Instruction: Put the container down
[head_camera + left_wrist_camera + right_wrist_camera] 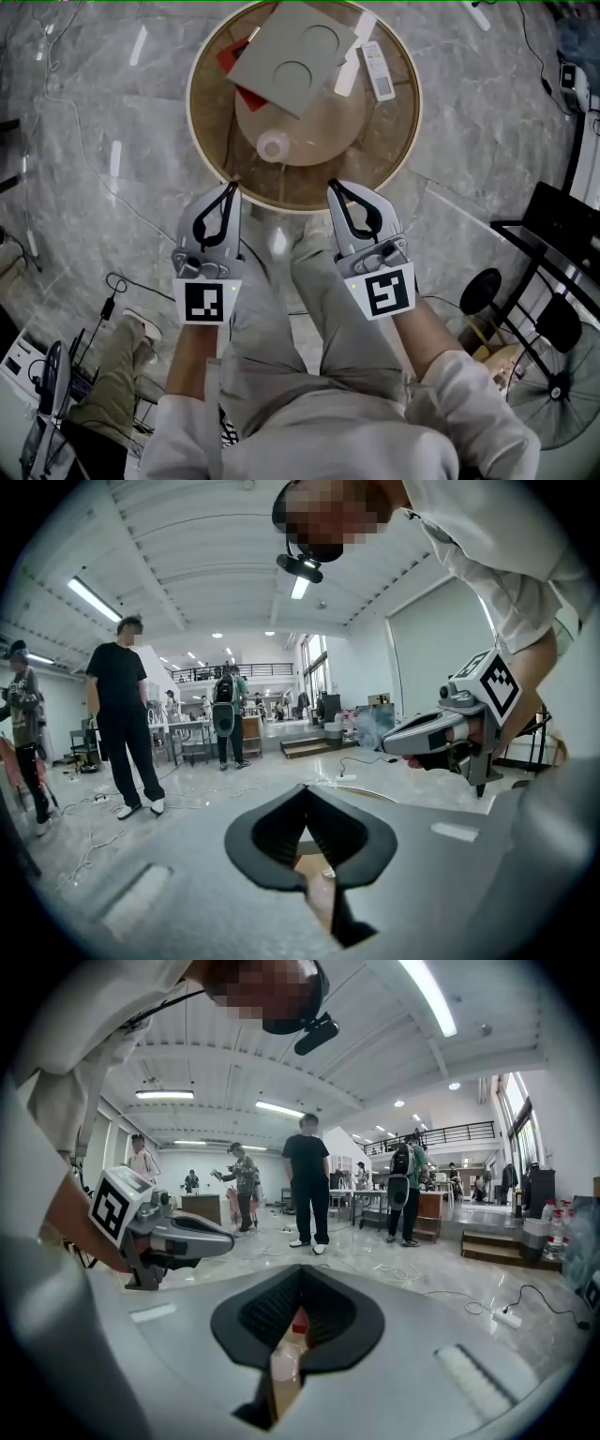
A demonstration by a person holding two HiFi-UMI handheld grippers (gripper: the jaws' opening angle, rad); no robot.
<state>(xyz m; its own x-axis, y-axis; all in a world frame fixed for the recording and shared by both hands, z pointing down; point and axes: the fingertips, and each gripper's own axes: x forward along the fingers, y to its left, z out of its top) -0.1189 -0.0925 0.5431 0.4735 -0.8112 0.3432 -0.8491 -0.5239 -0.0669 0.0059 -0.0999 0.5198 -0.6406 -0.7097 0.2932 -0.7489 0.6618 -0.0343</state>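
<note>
A small clear round container (274, 145) stands upright on the round wooden table (202, 141), near its front edge. Both grippers hang side by side in front of that edge, above the person's legs, apart from the container. My left gripper (231, 188) is shut with nothing in it; its tips meet in the left gripper view (305, 789). My right gripper (332, 187) is likewise shut and empty, tips together (301, 1269). Below the right jaws the container (284, 1361) shows blurred on the table.
On the table lie a grey board with two circles (292, 56), a red item (234, 58) partly under it and a white remote (378, 70). Cables cross the marble floor. A black stand (553, 244) and a fan (562, 384) are at the right. People (307, 1185) stand farther off.
</note>
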